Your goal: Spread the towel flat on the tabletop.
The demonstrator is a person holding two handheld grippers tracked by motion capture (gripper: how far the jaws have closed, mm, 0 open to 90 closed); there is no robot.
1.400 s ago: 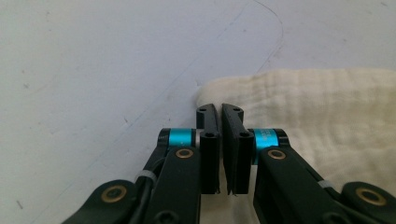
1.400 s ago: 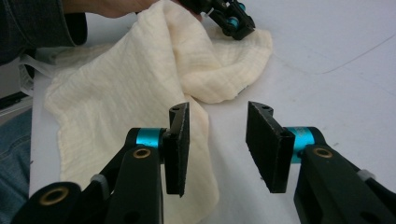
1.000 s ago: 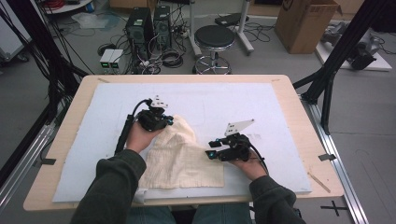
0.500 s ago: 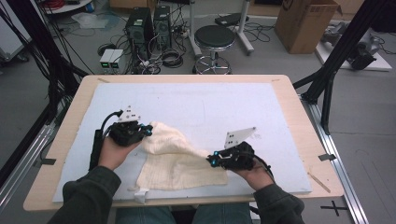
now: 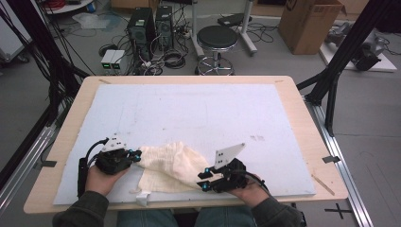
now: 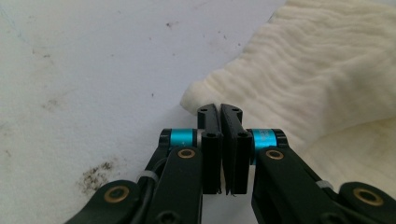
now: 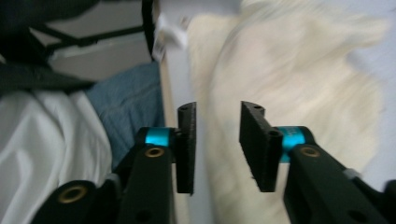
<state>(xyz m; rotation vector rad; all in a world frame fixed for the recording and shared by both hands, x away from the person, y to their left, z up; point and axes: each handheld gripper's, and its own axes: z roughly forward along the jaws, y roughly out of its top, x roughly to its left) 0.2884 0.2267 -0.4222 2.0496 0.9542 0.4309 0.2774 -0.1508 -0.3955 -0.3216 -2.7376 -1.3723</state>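
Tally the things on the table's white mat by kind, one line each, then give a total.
Cream cloth: 1
Hand-held grippers: 2, the left gripper and the right gripper
Total: 3

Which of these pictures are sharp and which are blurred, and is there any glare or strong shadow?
The left gripper view is sharp: the weave of the cream cloth and stains on the white mat read clearly. The right gripper view is smeared; the cloth there has soft edges. The high view is evenly lit, slightly soft, without glare or hard shadows on the table.
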